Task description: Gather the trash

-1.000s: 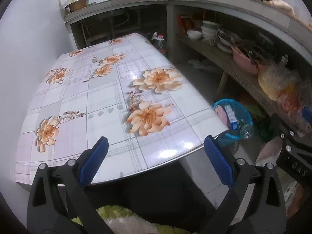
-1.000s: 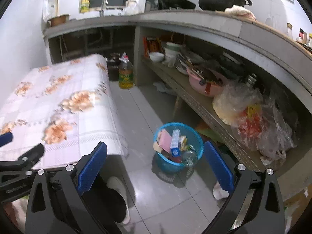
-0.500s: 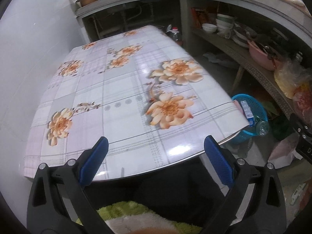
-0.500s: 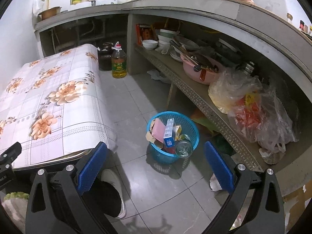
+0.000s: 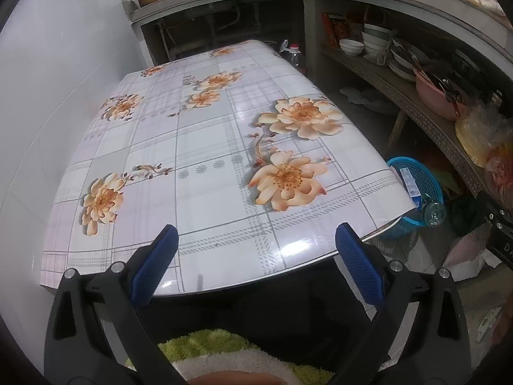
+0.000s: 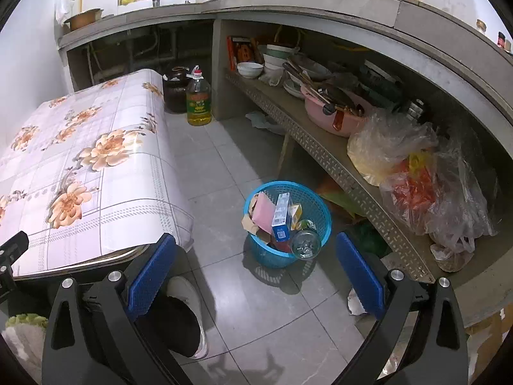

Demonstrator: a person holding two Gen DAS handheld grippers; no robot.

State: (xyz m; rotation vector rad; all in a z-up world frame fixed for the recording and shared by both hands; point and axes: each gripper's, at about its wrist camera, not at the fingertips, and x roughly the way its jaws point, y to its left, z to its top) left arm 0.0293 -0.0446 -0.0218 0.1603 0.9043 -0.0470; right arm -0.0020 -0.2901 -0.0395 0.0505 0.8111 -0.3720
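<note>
Both tongs gape empty: left gripper (image 5: 256, 253) over glossy floral tablecloth (image 5: 205, 147); right gripper (image 6: 256, 256) faces round mesh basket (image 6: 317, 205) at twelve o'clock.

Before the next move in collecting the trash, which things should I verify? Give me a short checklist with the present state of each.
1. Left gripper free to grasp: ok, jaws wide open, nothing between them.
2. Right gripper free to grasp: ok, jaws open and empty.
3. Floral table cleared of trash: ok, no loose item shows on it.
4. Blue basket upright on the floor: ok, it stands beside the table.
5. Room left in the basket: not ok, cartons and a clear bottle reach the rim.
6. Trash left on the floor: cannot tell; a crumpled white scrap lies under the shelf.
</note>
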